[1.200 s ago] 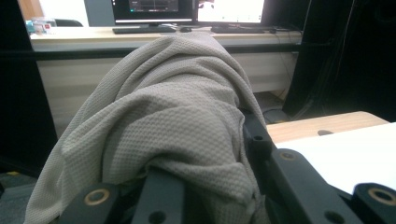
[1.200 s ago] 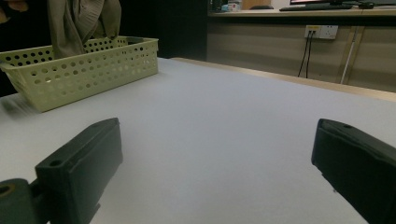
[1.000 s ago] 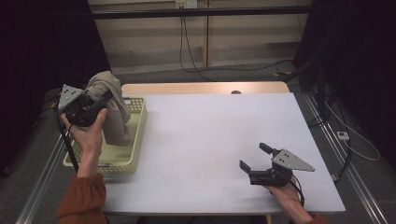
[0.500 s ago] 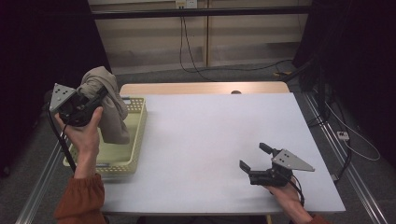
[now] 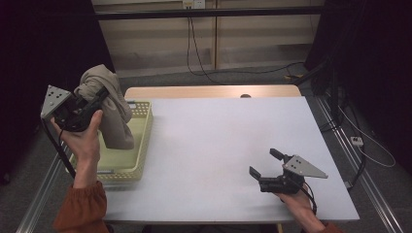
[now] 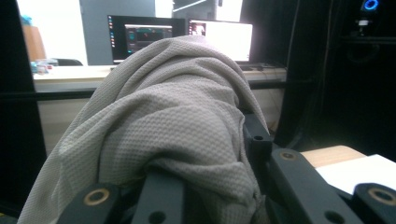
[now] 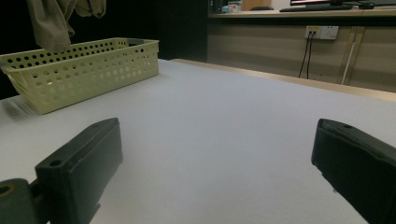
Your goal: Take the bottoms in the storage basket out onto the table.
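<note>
My left gripper [image 5: 99,94] is clamped on a grey cloth [image 5: 109,109], which bunches over the top of both jaws and spills down past them. I see the cloth hanging above the yellow basket [image 5: 141,145] at the left edge of the white table [image 5: 218,145], its lower end dropping inside the basket walls. My right gripper [image 5: 265,165] rests low on the table near the right front corner, jaws spread wide apart with nothing between them, well apart from the cloth.

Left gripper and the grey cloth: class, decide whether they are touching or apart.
Touching. In the left gripper view the grey cloth drapes over the jaws of the left gripper, which is clamped on it.
</note>
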A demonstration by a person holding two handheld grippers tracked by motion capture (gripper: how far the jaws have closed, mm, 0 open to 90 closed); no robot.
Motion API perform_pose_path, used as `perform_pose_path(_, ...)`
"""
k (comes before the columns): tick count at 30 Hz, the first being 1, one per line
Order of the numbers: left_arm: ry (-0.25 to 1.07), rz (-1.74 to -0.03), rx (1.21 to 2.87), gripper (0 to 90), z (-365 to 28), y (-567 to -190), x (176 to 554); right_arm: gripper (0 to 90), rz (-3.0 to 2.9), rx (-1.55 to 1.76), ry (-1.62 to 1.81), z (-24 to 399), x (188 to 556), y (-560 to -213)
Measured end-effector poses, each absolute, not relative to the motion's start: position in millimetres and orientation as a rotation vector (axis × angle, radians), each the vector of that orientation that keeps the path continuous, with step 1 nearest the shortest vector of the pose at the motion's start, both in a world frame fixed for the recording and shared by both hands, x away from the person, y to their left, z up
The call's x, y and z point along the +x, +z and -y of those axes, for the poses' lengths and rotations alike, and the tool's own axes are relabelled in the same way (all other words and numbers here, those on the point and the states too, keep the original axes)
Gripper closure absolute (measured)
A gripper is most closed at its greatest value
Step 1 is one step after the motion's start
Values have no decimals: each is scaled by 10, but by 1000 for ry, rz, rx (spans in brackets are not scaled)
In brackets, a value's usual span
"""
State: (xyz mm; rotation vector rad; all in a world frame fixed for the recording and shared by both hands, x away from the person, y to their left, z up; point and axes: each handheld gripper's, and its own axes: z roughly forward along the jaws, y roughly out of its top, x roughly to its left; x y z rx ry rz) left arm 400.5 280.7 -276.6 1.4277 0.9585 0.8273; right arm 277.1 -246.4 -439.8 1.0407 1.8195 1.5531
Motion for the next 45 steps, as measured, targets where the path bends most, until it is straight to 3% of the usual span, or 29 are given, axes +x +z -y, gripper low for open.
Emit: perform_pose_path(45, 735, -809, 1480, 751, -2320, -2582, 3893, 20, -1834, 1039, 1552, 2448, 2775, -4404)
